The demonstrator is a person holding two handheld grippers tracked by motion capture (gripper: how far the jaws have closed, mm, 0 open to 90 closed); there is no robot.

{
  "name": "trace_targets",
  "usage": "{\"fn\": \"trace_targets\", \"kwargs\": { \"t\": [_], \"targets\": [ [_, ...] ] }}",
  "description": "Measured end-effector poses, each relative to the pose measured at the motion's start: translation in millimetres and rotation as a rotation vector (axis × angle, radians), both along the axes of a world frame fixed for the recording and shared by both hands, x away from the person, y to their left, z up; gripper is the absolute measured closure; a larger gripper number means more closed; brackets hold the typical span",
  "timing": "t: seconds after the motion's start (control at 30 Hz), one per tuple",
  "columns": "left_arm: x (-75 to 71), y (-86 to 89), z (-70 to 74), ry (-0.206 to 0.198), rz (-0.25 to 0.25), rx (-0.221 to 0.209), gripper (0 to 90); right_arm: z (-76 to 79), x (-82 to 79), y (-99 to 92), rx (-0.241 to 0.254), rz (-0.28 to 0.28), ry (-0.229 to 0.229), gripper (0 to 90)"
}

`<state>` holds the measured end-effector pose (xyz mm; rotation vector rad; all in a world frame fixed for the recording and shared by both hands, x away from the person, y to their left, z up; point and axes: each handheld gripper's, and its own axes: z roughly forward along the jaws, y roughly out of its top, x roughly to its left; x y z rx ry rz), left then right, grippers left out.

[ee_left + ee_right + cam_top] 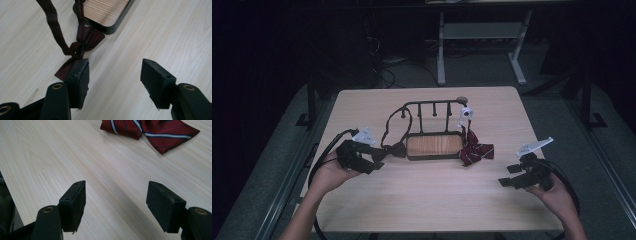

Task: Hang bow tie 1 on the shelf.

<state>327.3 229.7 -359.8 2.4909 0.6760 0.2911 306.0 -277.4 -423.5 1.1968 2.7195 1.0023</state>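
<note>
A dark maroon bow tie (394,149) (85,41) lies on the table just left of a black wire rack (432,107). Its strap loops up over one of the rack's hooks. My left gripper (377,159) (115,67) is open right beside it. One jaw tip sits at the tie's near wing, and bare table shows between the jaws. A red striped bow tie (476,150) (155,130) lies at the right end of the rack. My right gripper (507,176) (116,187) is open over bare wood, a short way to the right of that tie and nearer the front edge.
The rack stands on a wooden base (434,145) (105,10) with a black rim, mid-table. A small white piece (465,114) hangs at its right end. Cables trail from both grippers past the table's side edges. A desk frame (482,45) stands on the floor beyond.
</note>
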Motion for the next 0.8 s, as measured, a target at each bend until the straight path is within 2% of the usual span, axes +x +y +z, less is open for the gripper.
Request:
{"fn": "trace_targets", "kwargs": {
  "t": [0.23, 0.47, 0.7, 0.8],
  "targets": [
    [-6.3, 5.1, -10.7, 0.002, 0.010, -0.009, 38.8, -1.5, -0.7, 1.2, 0.000, 0.002, 0.000, 31.7],
    [-11.8, 11.5, -19.0, -0.023, 0.015, -0.004, 37.5, -3.2, -0.9, 1.8, 0.000, -0.001, 0.008, 31.3],
    [-17.9, 15.2, -30.9, -0.031, 0.046, -0.032, 36.2, -4.6, -2.4, 2.5, 0.011, 0.007, 0.006, 31.1],
    [-21.5, 14.9, -35.8, -0.033, 0.039, -0.041, 35.4, -5.3, -3.2, 1.2, 0.020, 0.007, -0.005, 30.9]
  ]
}}
